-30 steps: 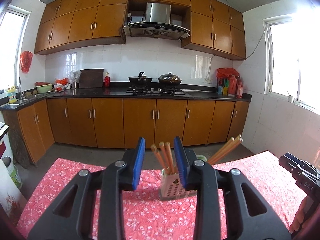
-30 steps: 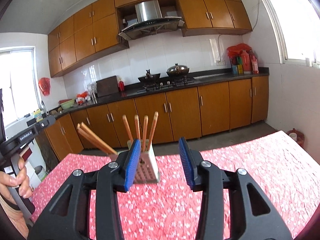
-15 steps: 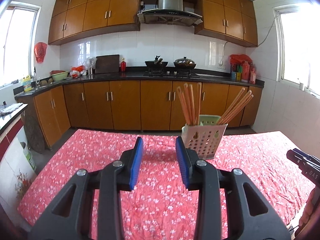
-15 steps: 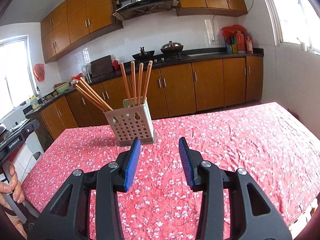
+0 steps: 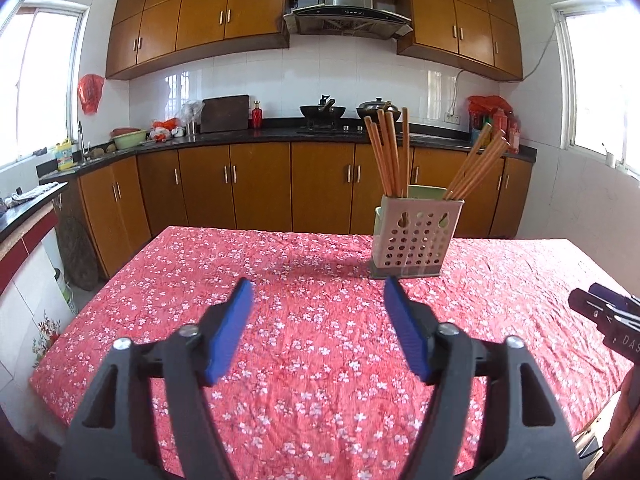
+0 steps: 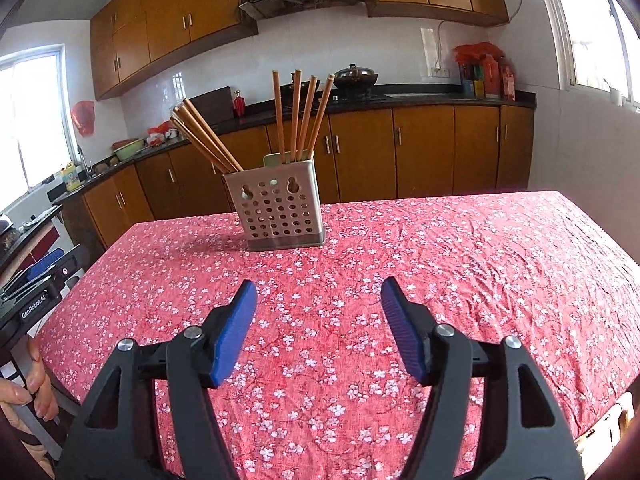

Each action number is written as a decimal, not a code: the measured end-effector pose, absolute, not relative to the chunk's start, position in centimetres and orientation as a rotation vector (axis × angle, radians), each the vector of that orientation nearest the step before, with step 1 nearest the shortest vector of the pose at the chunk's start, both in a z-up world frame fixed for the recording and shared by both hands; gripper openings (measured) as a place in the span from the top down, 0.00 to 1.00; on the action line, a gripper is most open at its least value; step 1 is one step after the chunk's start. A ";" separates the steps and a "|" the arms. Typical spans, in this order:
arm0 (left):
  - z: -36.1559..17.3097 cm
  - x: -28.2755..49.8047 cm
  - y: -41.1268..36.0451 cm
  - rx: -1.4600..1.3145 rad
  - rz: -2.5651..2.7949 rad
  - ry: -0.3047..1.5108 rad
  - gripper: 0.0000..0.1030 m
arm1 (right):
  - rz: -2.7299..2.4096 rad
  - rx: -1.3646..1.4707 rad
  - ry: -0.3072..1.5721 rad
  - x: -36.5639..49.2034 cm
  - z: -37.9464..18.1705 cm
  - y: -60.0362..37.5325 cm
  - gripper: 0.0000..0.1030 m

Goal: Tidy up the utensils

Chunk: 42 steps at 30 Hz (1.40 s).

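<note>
Left wrist view. Left gripper [image 5: 318, 298] now well back from the utensil holder [image 5: 416, 242], jaws spread wide and empty, wider than a second ago, when they framed the holder closely. Holder upright on the red floral tablecloth [image 5: 304, 344], beyond the gripper and a little right of its midline. One bunch of chopsticks [image 5: 387, 156] nearly upright in the holder's left part, a second bunch [image 5: 478, 166] leaning out over its right rim. A pale green piece showing behind the holder's near wall; cannot tell what it is. Right gripper's body [image 5: 604, 316] at the frame's right edge, well apart from the holder. No loose utensil anywhere on the cloth around the holder.

Right wrist view. Right gripper [image 6: 318, 296] likewise drawn back from the holder [image 6: 280, 208], jaws wide apart, nothing between them, opened further than half a second ago. Holder ahead and slightly left of the midline, standing flat on the cloth [image 6: 440, 280]. Four chopsticks [image 6: 302, 114] near vertical over the holder's right part, another bunch [image 6: 206, 140] slanting out past its left rim. Left gripper's body [image 6: 36, 280] far left of the holder, a hand [image 6: 30, 380] below it.

Judged from both retreats and the bare cloth: sorting probably finished, both tools released and pulling clear.
</note>
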<state>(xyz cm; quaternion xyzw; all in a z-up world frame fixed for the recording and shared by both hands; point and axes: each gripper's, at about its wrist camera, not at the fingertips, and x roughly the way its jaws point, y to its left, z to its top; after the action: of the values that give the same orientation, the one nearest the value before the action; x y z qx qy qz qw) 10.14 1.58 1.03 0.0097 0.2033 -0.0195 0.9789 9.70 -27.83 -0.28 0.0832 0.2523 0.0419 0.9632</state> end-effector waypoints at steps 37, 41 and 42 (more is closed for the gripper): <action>-1.0 7.1 1.2 0.060 -0.022 0.355 0.04 | -0.010 0.062 0.414 6.8 -1.8 -24.5 0.02; -1.0 7.1 1.2 0.056 -0.028 0.352 0.04 | -0.009 0.064 0.412 6.8 -1.6 -24.5 0.02; -1.0 7.1 1.1 0.055 -0.029 0.352 0.04 | -0.009 0.064 0.412 6.8 -1.6 -24.6 0.02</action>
<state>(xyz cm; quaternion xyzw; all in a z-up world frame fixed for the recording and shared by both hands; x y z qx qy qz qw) 7.09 1.15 -1.00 0.0271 0.1750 -0.0144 0.9841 6.78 -24.56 -1.61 0.0319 0.2043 -0.0045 0.9784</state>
